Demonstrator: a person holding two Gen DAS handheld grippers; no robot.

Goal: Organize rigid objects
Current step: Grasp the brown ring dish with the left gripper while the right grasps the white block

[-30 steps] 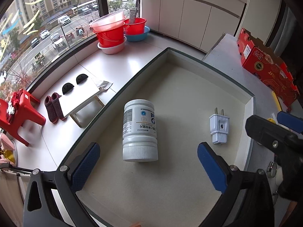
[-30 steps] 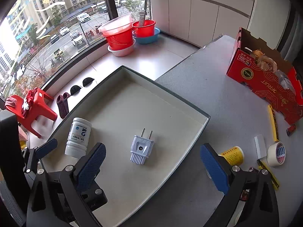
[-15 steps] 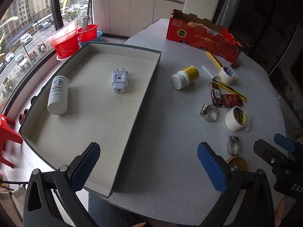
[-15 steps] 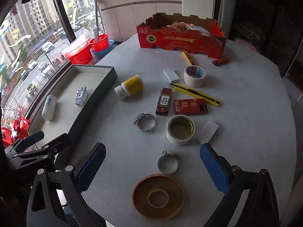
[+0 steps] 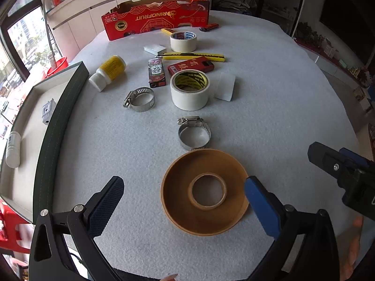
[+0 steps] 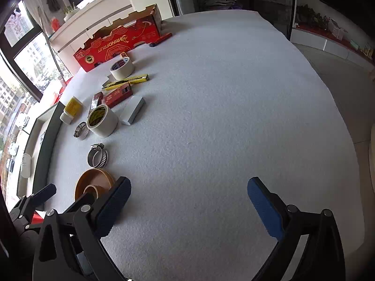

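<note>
Brown tape roll (image 5: 204, 194), red box (image 5: 156, 19)

Left gripper (image 5: 184, 199): black angular frame, two fingers (image 5: 106, 205) with blue cross-hatch textured pads, silver screws at the finger pivots, bottom of frame. Right gripper (image 6: 187, 208): same build, black arms, blue ribbed pads, silver screws. Its black body with blue tip and one screw also shows at right edge of left view. Fingertips of a hand (image 5: 351, 248) lower right.
</note>
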